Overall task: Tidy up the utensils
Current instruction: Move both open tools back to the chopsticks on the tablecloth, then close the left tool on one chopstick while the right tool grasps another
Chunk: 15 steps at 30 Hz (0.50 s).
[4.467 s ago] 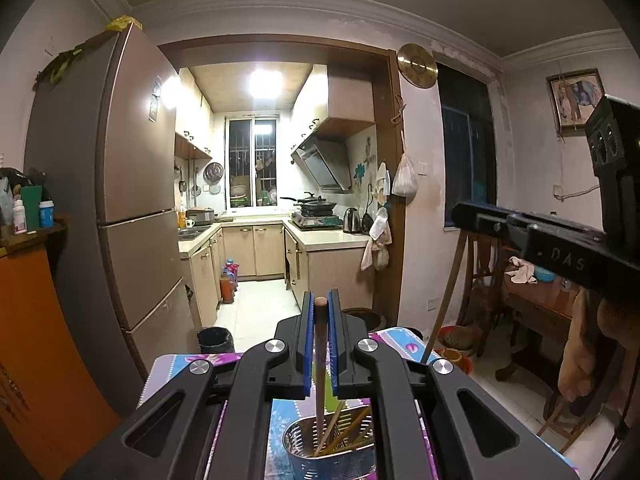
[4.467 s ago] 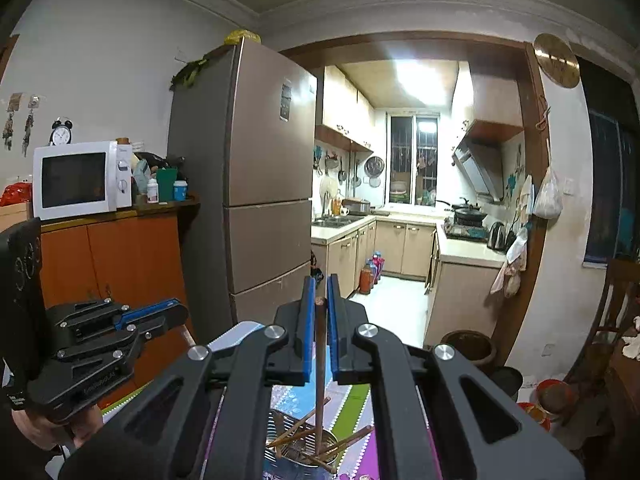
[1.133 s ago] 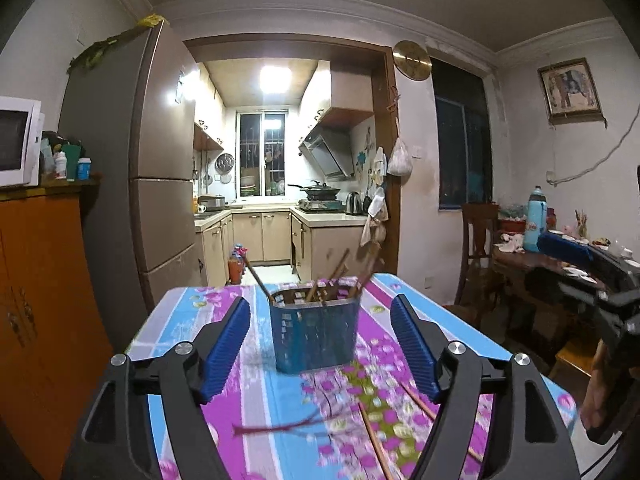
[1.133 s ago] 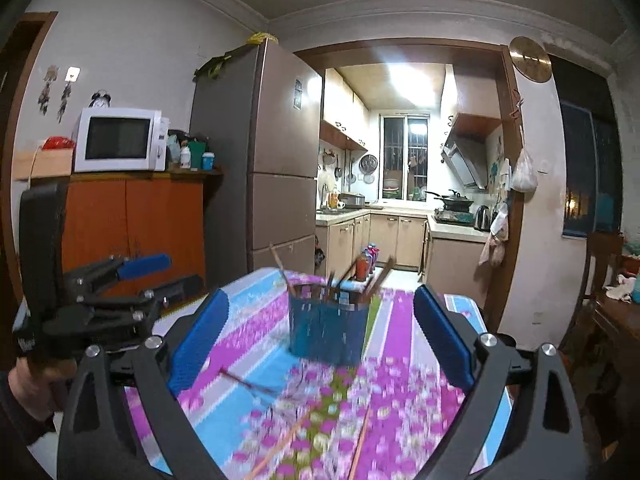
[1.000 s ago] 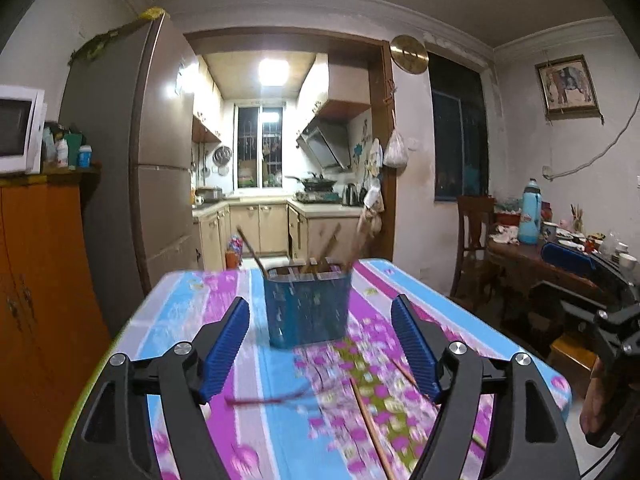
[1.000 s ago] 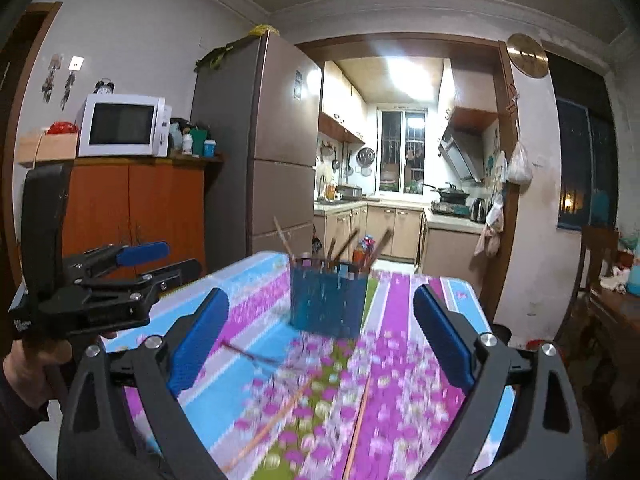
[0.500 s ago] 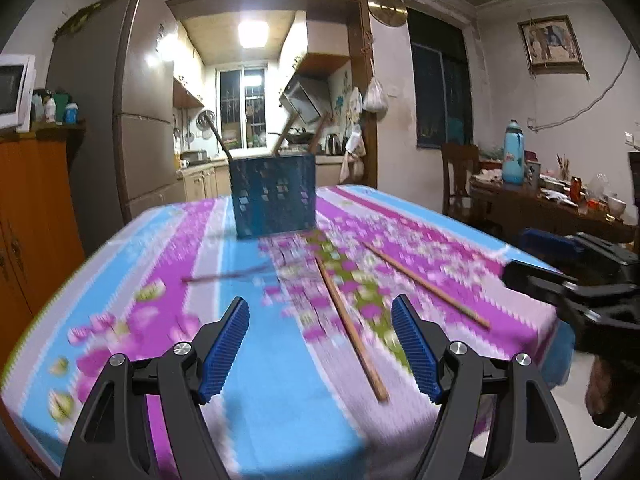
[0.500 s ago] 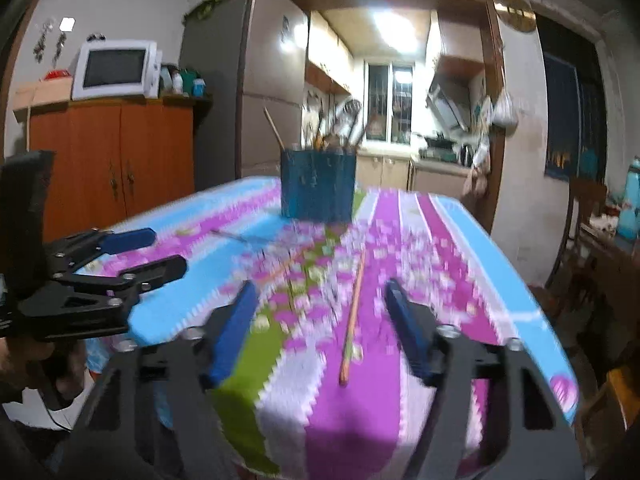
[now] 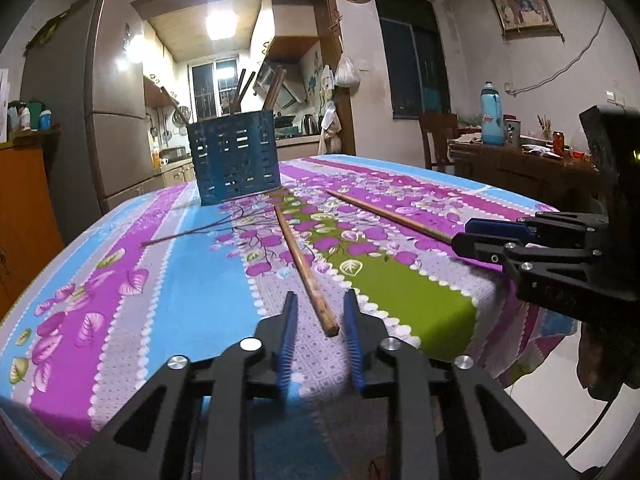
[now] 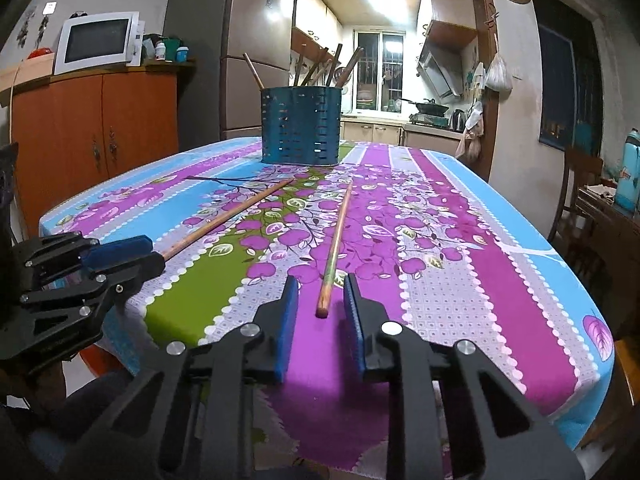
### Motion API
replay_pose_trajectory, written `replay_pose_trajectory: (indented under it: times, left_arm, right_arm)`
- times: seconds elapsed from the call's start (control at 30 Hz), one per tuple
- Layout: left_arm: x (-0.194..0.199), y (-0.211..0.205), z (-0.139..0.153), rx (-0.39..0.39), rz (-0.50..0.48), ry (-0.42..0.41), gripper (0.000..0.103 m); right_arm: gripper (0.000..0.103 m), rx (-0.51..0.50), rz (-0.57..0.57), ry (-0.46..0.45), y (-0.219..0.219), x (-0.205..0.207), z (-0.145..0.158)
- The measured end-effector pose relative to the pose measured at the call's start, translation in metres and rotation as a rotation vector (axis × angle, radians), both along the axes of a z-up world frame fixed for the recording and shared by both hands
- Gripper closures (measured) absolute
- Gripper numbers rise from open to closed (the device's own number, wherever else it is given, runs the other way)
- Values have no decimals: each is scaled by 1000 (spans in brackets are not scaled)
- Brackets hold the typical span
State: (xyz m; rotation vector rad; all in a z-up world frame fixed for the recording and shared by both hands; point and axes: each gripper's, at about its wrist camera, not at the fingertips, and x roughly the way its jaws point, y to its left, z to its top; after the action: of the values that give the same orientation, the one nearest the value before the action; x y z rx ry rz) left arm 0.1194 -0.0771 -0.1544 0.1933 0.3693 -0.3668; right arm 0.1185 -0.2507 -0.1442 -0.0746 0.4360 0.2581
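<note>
Two wooden chopsticks lie on the flowered tablecloth (image 9: 192, 280), both pointing toward a blue perforated holder (image 9: 236, 160) (image 10: 300, 128) that has several chopsticks standing in it. My left gripper (image 9: 320, 304) straddles the near end of one chopstick (image 9: 296, 248). Its jaws are closing, and a gap still shows on both sides of the stick. My right gripper (image 10: 320, 284) straddles the near end of the other chopstick (image 10: 338, 228), also closing with its pads clear of the wood. Each gripper appears in the other's view: the right gripper (image 9: 468, 236) and the left gripper (image 10: 148, 252).
Both grippers hover low over the table's near edge. An orange cabinet (image 10: 92, 132) with a microwave (image 10: 96, 40) stands to the left, and a fridge (image 10: 240, 52) stands behind it. To the right are a wooden chair (image 9: 436, 136) and a cluttered side table with a blue thermos (image 9: 492, 114).
Both grippers have sunk to the tabletop. Their wide-open jaws have narrowed, each around the near end of a chopstick.
</note>
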Motion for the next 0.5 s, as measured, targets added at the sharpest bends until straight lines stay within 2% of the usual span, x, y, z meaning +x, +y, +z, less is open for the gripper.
replay_pose_trajectory:
  times: [0.13,0.17,0.23,0.5]
  left_arm:
    - [0,-2,-1,5,-6,-4,85]
    - [0,-2,-1,4,-8,-3,90]
    - [1,0,-1,4,0,-2,92]
    - [5,17,5,-13,41,-7,94]
  right_arm:
    - [85,-2,1,4,-1,1,-3]
    - [86,-2,1,6,-1,1,-3]
    - [97,-6,-1,9,1,1,-2]
    - [97,0,1,3,13,-21,-2]
